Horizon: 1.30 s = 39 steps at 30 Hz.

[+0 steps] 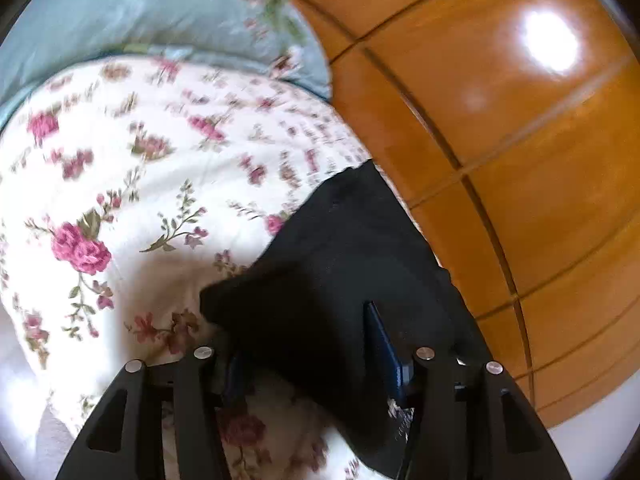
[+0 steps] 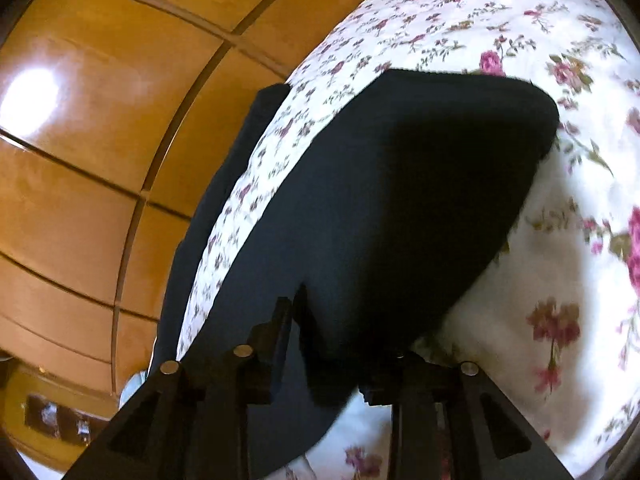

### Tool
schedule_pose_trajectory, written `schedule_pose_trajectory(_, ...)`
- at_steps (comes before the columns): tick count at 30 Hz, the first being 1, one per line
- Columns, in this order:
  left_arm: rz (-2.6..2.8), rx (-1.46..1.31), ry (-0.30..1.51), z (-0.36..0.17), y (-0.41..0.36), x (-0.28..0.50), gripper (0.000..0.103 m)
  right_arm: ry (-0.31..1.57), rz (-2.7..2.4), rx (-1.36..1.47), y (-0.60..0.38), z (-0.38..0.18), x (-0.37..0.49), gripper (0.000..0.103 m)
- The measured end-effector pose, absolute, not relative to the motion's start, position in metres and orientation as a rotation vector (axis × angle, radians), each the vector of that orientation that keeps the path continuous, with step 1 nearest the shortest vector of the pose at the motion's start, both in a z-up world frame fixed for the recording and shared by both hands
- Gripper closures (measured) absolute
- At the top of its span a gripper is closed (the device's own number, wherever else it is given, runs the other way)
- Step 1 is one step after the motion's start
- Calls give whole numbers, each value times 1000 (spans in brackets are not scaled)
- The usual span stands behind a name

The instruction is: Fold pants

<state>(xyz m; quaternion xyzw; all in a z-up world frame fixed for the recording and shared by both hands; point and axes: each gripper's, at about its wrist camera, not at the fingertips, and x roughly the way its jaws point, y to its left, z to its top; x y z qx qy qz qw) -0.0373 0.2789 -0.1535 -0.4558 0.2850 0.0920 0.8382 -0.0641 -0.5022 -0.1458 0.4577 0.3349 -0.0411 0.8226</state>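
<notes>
Fold underway | left tongs [image 1: 308, 344] clamping black pants [image 1: 340, 248], edge lifted toward 10 o'clock | right tongs [image 2: 340, 344] gripping pants likewise, probably carrying it over | floral bedspread [image 1: 120, 160] beneath

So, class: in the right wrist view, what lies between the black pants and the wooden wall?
A strip of floral bedspread, then a dark band along the bed's edge, separates the pants from the wall.

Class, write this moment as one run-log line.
step: folding | left gripper: shut on pants | right gripper: shut on pants | surface: floral bedspread
</notes>
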Motion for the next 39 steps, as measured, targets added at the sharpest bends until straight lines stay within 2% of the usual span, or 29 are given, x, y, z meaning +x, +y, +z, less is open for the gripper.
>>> schedule_pose_trajectory(1,210,-961,616,-156,280,-34,81,721,-96,938,-499,-143,-61,75)
schedule_pose_trajectory(2,203,-955,632,-157,280,-31,88,735,-104,898,-496,-140,-58,76)
schedule_pose_trajectory(3,192,-937,648,-157,278,-28,96,754,-112,851,-493,-137,-55,83)
schedule_pose_trajectory(4,197,-904,652,-153,275,-27,96,778,-109,789,-488,-133,-50,92)
schedule_pose_trajectory(7,198,-850,622,-139,272,-35,97,785,-115,699,-483,-120,-49,94)
schedule_pose_trajectory(14,158,-857,565,-115,271,-58,97,750,-98,679,-486,-94,-69,94)
schedule_pose_trajectory(18,165,-835,557,-111,270,-68,97,762,-102,693,-492,-98,-86,94)
schedule_pose_trajectory(27,230,-812,640,-154,269,-89,96,816,-149,699,-491,-128,-91,94)
schedule_pose_trajectory(30,241,-740,639,-151,265,-86,90,824,-169,694,-492,-129,-94,94)
schedule_pose_trajectory(33,286,-725,635,-147,272,-87,78,828,-191,673,-494,-125,-95,91)
schedule_pose_trajectory(35,319,-764,626,-146,286,-90,74,830,-227,630,-493,-120,-94,86)
schedule_pose_trajectory(36,325,-773,625,-144,290,-91,73,832,-257,596,-493,-117,-94,82)
schedule_pose_trajectory(39,433,-698,614,-129,300,-94,73,826,-463,464,-500,-101,-100,57)
